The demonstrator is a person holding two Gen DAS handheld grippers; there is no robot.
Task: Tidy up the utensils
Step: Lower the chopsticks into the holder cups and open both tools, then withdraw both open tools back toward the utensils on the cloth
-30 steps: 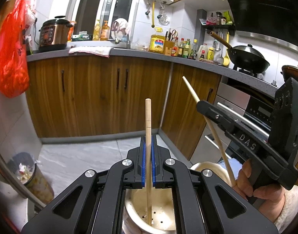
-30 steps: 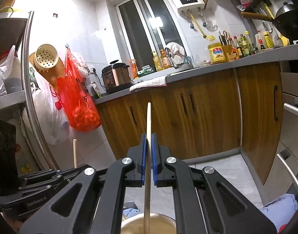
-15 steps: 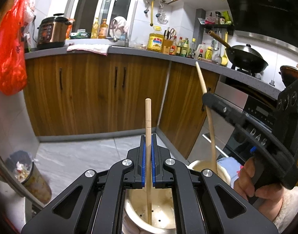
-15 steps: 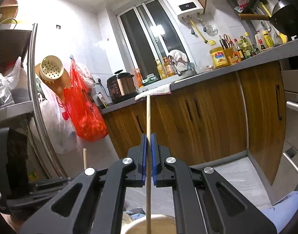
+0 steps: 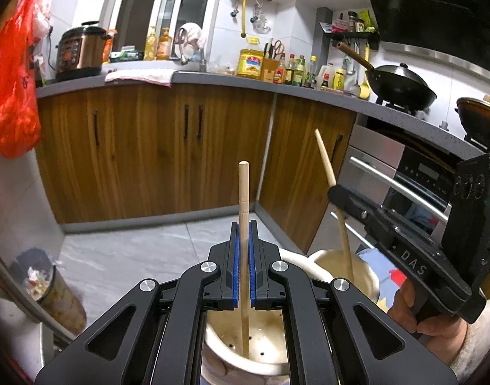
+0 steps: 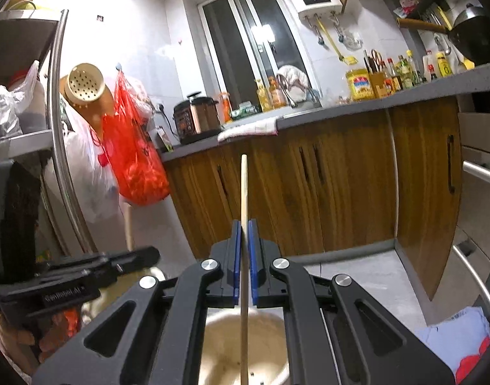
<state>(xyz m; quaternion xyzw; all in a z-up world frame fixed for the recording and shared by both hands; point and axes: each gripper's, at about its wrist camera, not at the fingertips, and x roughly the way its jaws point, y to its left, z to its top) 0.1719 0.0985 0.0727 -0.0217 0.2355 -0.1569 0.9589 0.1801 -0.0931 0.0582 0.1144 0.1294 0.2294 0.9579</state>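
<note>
In the left wrist view my left gripper [image 5: 244,224] is shut on an upright wooden chopstick [image 5: 243,186]. Its lower end stands inside a cream perforated holder [image 5: 270,330] right below the jaws. To the right, my right gripper [image 5: 336,192] is shut on a second, tilted chopstick [image 5: 323,157] whose lower end dips into the neighbouring cream pot [image 5: 363,276]. In the right wrist view the right gripper [image 6: 244,224] clamps its chopstick [image 6: 244,186] above the cream pot [image 6: 270,346]. The left gripper [image 6: 148,253] shows at the left with its chopstick [image 6: 127,224].
Wooden cabinets [image 5: 148,147] under a grey counter run across the back, with an oven [image 5: 405,186] on the right. A waste bin [image 5: 52,292] stands on the floor at the left. A red bag [image 5: 13,96] hangs at the left. A blue cloth [image 6: 453,330] lies at the right.
The right gripper has come down and nearer with its chopstick, which now stands steeper with its lower end in the right-hand pot. The left gripper and its chopstick have not moved.
</note>
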